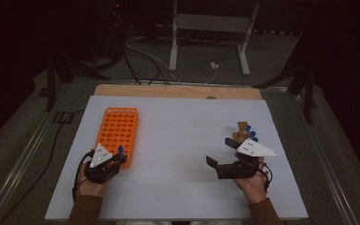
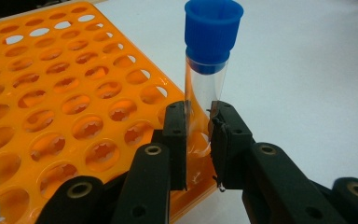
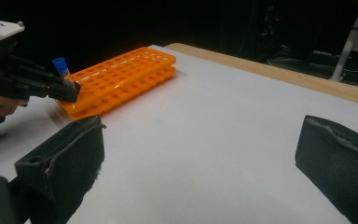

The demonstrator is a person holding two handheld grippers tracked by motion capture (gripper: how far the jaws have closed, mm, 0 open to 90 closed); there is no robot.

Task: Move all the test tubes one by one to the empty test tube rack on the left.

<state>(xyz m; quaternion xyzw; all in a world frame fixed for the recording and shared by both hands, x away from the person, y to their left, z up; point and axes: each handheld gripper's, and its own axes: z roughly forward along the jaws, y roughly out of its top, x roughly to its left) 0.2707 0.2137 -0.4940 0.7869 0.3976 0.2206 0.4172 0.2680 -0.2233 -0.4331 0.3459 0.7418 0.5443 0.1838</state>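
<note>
An orange tube rack [image 1: 117, 131] lies on the left of the white tabletop [image 1: 178, 140]. My left gripper [image 1: 120, 158] sits at the rack's near right corner. In the left gripper view, the gripper [image 2: 198, 119] is shut on a clear tube with a blue cap [image 2: 213, 32], held upright over the rack's [image 2: 60, 93] corner hole. Whether the tube's lower end sits in that hole is hidden by the jaws. My right gripper [image 1: 220, 152] rests low at the right side, open, with nothing between its jaws [image 3: 200, 163]. From there the left gripper [image 3: 72, 91] and its tube [image 3: 60, 66] show beside the rack [image 3: 121, 77].
Several more blue-capped tubes lie on a small wooden holder [image 1: 243, 131] just beyond my right gripper. A wooden strip [image 1: 178, 91] runs along the table's far edge. Cables and a white stand [image 1: 211, 33] are on the floor behind.
</note>
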